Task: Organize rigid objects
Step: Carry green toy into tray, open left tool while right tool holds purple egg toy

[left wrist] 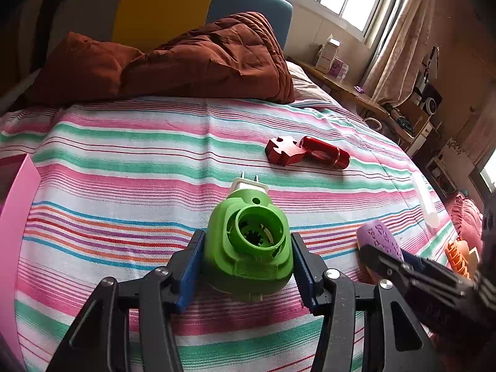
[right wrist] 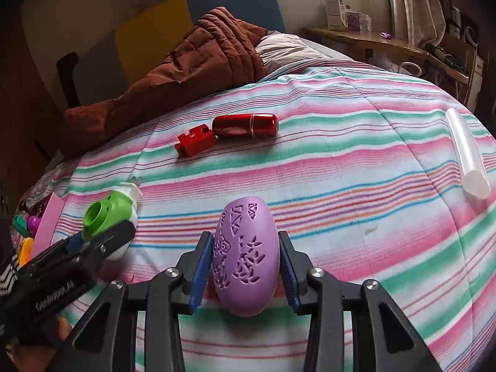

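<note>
**Rigid objects on the striped bed: two in the grippers, three lying loose**

Rigid objects here count as follows: one green plug-in device, one purple egg-shaped shell with cut-out patterns, one red block, one red cylinder and one white tube.

One pink box stands at the bed's left edge, with several small colourful items inside that are too small to count.

The green plug-in device sits between the fingers of the left gripper, its white plug end with two prongs pointing away from the camera. The blue pads lie against both its sides, so the gripper holds it at a middling width, just above the striped bedcover.

The purple egg-shaped shell sits between the fingers of the right gripper. The left pad touches its side; on the right a thin gap seems to show, and the jaws are closing. Whether it is firmly clamped I cannot tell.

The red block and red cylinder lie touching each other farther up the bedcover, well apart from both grippers. The white tube lies alone near the right edge. A brown quilt is bunched at the head of the bed.
</note>
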`<state>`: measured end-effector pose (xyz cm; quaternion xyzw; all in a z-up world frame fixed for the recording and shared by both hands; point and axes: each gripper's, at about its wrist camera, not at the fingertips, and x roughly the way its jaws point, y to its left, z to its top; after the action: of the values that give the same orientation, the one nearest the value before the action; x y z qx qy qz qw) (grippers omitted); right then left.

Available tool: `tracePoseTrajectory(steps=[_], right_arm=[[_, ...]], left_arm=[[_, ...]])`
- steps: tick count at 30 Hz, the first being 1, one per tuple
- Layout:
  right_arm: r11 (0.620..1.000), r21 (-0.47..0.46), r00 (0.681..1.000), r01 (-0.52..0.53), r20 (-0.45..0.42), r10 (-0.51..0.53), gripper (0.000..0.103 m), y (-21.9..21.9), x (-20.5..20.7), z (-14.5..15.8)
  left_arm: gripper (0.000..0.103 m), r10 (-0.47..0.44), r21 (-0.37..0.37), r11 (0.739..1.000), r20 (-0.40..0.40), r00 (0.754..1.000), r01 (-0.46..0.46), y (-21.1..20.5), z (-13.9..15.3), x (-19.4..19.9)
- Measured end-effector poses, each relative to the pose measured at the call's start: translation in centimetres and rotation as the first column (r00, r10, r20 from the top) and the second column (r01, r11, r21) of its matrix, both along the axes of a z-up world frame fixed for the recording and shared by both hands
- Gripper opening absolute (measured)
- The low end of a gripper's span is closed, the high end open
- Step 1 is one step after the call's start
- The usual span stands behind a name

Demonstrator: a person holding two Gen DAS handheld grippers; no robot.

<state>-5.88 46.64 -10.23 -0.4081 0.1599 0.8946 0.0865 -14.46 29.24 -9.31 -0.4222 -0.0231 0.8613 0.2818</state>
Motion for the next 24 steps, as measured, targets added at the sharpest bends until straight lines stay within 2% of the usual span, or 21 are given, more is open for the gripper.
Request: tracePoseTrajectory(steps=[3,6,9,10,11,17,24], right_arm=[[1.0,0.021,0.999,0.013,-0.032,-0.013,0.041,-0.8,1.4,-0.1],[0.999,0.024,0.998,0.034,-0.046,-0.033,0.041,-0.8,1.7,-0.2],[0.999,0.031,0.998,0.036,-0.054,-0.034,0.041,-0.9,1.8,-0.3],[0.999,0.031,0.998,0.036,-0.055,-0.034,0.041,-0.9,1.7,-0.3],[0.999,0.03,0.998,0.036,-0.058,-0.035,0.041,-0.8,1.7,-0.3],[0.999,0.036,0.997,0.038,-0.068,-0.036,0.041,-0.9,1.8,-0.4],[0.998,0.056,0.997,0.039,-0.066,-0.035,0.041,-1.1,1.8,-0.4]], left_arm=[[0.067,0.021,-0.078,0.997,-0.025,0.999,-0.023,0.8,0.7,0.2],[0.075,0.016,-0.11,0.994,-0.081,0.997,-0.025,1.3,1.6,0.3],[0.072,-0.01,-0.203,0.979,-0.093,0.996,-0.009,2.3,1.0,-0.2],[0.059,-0.018,-0.207,0.978,-0.072,0.997,0.003,2.4,0.7,-0.4],[0.053,-0.023,-0.196,0.98,-0.052,0.998,0.012,2.3,0.4,-0.5],[0.053,0.01,-0.152,0.988,-0.033,0.999,-0.015,0.5,0.7,0.7],[0.052,0.038,-0.068,0.997,-0.022,0.999,-0.039,-2.8,2.6,4.1]])
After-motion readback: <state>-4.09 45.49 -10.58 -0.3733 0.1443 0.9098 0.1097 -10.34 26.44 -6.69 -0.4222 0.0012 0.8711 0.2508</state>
